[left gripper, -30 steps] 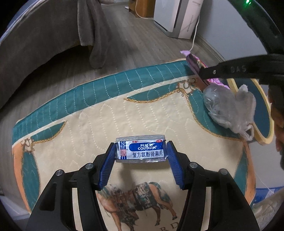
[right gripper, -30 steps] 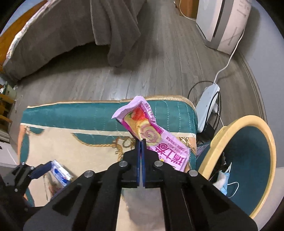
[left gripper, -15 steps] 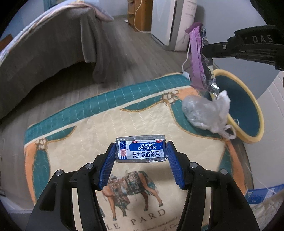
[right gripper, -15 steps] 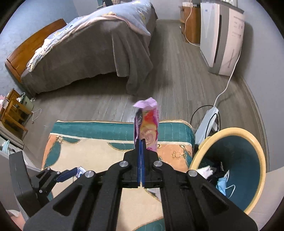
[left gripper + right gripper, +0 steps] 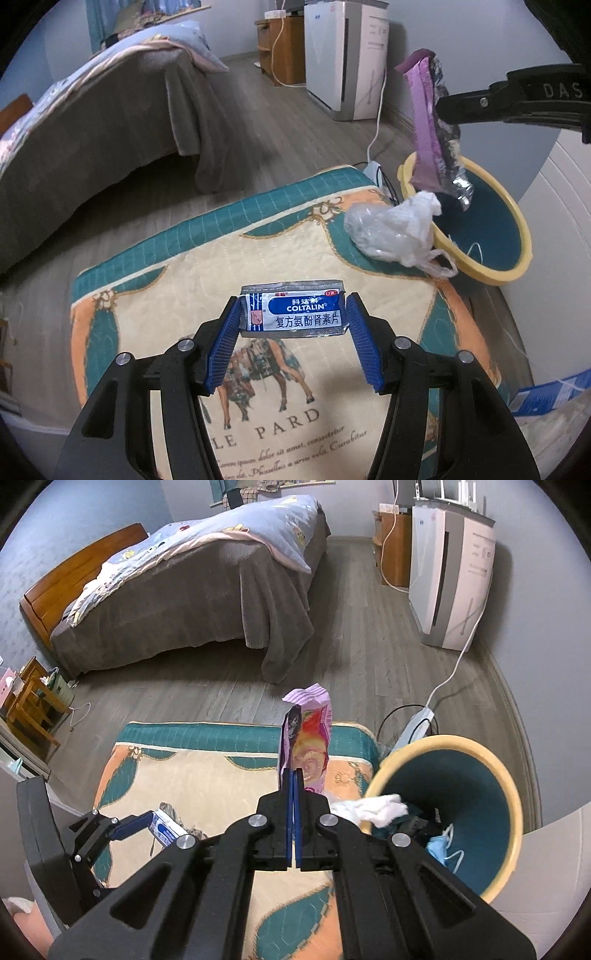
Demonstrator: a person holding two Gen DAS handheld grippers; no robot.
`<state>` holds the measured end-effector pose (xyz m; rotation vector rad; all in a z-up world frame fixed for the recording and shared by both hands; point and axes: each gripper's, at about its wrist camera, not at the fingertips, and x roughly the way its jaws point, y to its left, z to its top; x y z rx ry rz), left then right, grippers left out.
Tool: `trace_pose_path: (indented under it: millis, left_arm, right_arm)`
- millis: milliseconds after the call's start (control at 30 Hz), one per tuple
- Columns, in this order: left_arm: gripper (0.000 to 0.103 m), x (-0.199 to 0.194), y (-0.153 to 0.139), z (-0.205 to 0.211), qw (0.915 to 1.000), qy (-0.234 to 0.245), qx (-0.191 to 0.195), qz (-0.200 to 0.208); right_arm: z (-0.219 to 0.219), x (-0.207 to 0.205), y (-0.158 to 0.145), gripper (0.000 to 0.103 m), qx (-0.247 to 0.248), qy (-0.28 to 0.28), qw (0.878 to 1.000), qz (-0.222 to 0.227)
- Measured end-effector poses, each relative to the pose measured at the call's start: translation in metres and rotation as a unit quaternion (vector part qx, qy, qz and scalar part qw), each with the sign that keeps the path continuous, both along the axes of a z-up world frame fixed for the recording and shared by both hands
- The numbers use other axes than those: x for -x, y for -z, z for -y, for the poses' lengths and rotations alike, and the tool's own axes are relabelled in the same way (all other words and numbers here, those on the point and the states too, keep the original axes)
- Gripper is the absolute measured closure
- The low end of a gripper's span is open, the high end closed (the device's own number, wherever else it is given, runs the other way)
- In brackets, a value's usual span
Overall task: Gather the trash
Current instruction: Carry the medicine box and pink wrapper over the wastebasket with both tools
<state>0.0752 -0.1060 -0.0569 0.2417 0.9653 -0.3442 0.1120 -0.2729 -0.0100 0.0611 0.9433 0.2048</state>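
Both loads were lifted clear for binning: the left gripper (image 5: 293,314) clamped the Coltalin tablet sachet (image 5: 293,309); the right gripper (image 5: 293,797), jaws shut, pinched the pink snack wrapper (image 5: 308,746); next, carrying each over the yellow-rimmed bin (image 5: 513,790) seemed called for.

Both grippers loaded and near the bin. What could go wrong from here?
1. The right gripper pinches only the lower edge of the pink wrapper; the tall, floppy rest could twist out before it reaches the bin.
2. The left gripper holds the blue sachet by its ends only, so a squeeze may buckle it.
3. The crumpled plastic bag leans on the bin rim and may get knocked off.
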Motion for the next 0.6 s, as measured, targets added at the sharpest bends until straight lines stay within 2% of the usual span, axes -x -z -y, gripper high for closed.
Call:
trace_pose_path:
  millis: [233, 600]
  left_arm:
    - [0.044, 0.011, -0.007, 0.014, 1.0000, 0.002, 0.007, 0.002]
    - [0.044, 0.030, -0.005, 0.065, 0.9984, 0.056, -0.004, 0.006]
  right_arm:
    - [0.025, 0.022, -0.015, 0.103, 0.005, 0.017, 1.000, 0.009]
    - [0.083, 0.043, -0.019, 0.103, 0.006, 0.063, 0.998, 0.007]
